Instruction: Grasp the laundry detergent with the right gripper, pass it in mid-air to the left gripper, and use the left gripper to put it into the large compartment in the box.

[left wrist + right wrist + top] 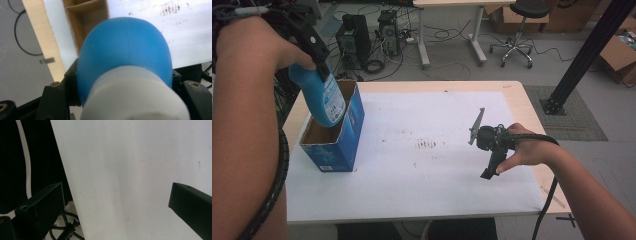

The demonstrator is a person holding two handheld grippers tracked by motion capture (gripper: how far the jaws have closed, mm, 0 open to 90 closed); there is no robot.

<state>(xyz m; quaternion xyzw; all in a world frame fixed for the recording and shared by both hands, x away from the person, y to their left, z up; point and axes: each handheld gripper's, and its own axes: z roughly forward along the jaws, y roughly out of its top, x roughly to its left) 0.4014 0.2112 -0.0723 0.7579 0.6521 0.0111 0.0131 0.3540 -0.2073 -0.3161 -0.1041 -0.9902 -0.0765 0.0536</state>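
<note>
A blue bottle [323, 98] with a white cap [135, 96] hangs tilted, its base inside the open top of a blue cardboard box [343, 134] at the table's left. My left gripper [316, 55] is shut on the bottle's neck from above; in the left gripper view the black jaws flank the blue bottle [125, 50], with the box's brown inside [85, 20] beyond it. My right gripper [490, 167] stands open over the white sheet [427, 150] at the right, pointing down. Its two black jaws stand wide apart above the bare white sheet [130, 170], nothing between them.
The wooden table's edge [532, 115] runs around the white sheet. A small brown stain [427, 145] marks the sheet's middle. On the floor beyond are computer towers [354, 37], cables, a desk and a rolling stool [517, 30]. A black post [582, 55] rises at the right.
</note>
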